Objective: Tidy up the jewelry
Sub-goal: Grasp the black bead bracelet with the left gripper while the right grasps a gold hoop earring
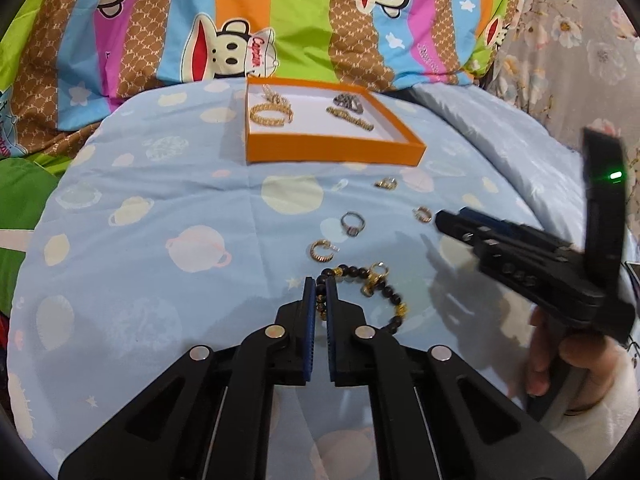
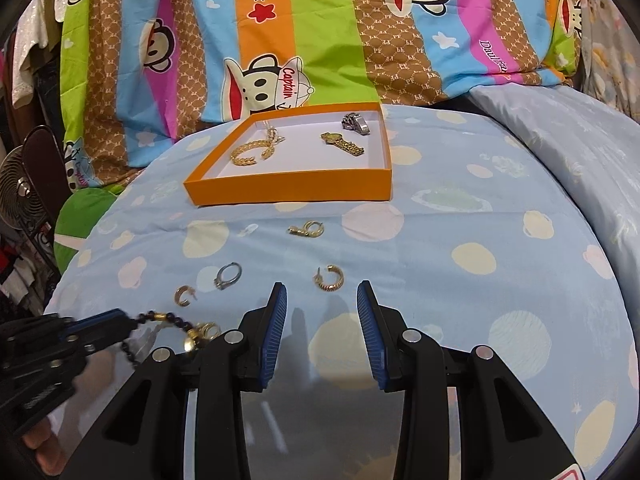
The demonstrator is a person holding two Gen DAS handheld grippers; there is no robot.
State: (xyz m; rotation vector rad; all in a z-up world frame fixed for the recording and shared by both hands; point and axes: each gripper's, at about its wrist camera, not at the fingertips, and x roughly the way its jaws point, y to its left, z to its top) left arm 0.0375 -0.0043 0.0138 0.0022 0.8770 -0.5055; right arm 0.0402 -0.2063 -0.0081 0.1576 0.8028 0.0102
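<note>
A bracelet of black and gold beads (image 1: 376, 284) lies on the blue bedspread, and my left gripper (image 1: 319, 286) is shut on its near end. From the right wrist view this gripper (image 2: 124, 320) comes in low on the left with the bracelet (image 2: 176, 320) trailing from its tips. My right gripper (image 2: 322, 292) stands open and holds nothing; a gold hoop earring (image 2: 329, 278) lies just beyond its tips. In the left wrist view the right gripper (image 1: 444, 218) hovers beside that earring (image 1: 423, 214). The orange tray (image 1: 332, 150) farther back holds a gold bangle, a gold watch and a silver piece.
Loose on the spread are a stone ring (image 1: 353, 224), another gold hoop (image 1: 322, 250) and a small gold piece (image 1: 386, 183). A striped cartoon quilt (image 2: 320, 40) rises behind the tray (image 2: 292, 190). A fan (image 2: 22, 196) stands at far left.
</note>
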